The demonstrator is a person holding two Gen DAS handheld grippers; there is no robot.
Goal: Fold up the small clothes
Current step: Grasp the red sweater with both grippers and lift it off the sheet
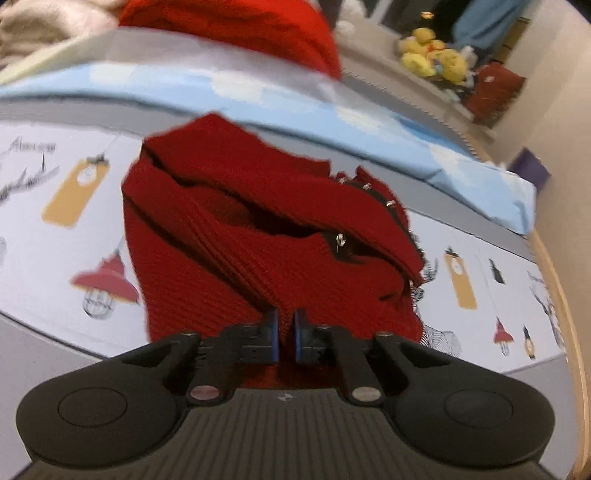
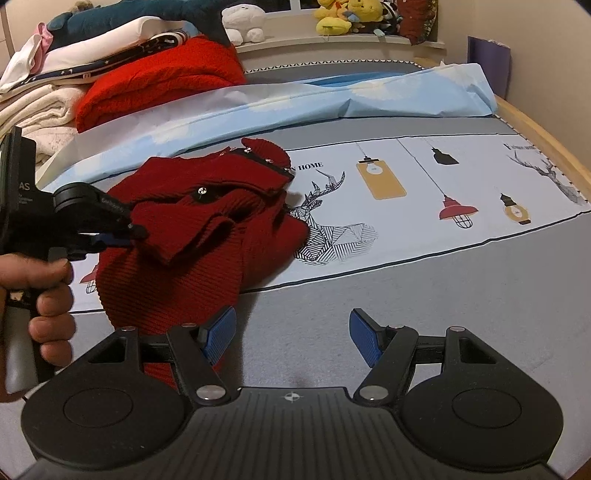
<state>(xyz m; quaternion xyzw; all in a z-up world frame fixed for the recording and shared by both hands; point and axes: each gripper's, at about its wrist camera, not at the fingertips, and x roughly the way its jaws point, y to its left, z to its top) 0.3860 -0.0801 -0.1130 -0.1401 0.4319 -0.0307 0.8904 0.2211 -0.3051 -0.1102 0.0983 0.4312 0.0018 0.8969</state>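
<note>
While lying crumpled on the printed bed sheet (image 2: 424, 192), showing dark red ribbed knit: the small cardigan (image 1: 258, 251), rumpled and partly folded over itself, with small metal snaps along a dark-edged placket.

Pinching a fold of that cardigan (image 2: 192, 240) at its near left edge: the left gripper (image 1: 286, 334), blue pads nearly together with red knit squeezed between them. Gripping the handle of that tool (image 2: 125, 232), seen from the right wrist view: a hand (image 2: 48, 295), fingers curled around the black grip at the left border.

Hovering wide apart, clamping nothing: the right gripper (image 2: 291, 336), blue pads spread over the grey part of the sheet, the left pad lying just beside the lower hem of the cardigan, though touching or not, impossible to tell.

Lying bunched behind the cardigan: a light blue cloth with white clouds (image 2: 332, 99). Sitting further back at the left: a brighter red knitted garment (image 2: 159, 85), folded, beside a stack of pale and white folded clothes (image 2: 48, 107). Crowding the ledge at the far end: yellow plush toys (image 2: 340, 18) and a white plush toy (image 2: 243, 26).
</note>
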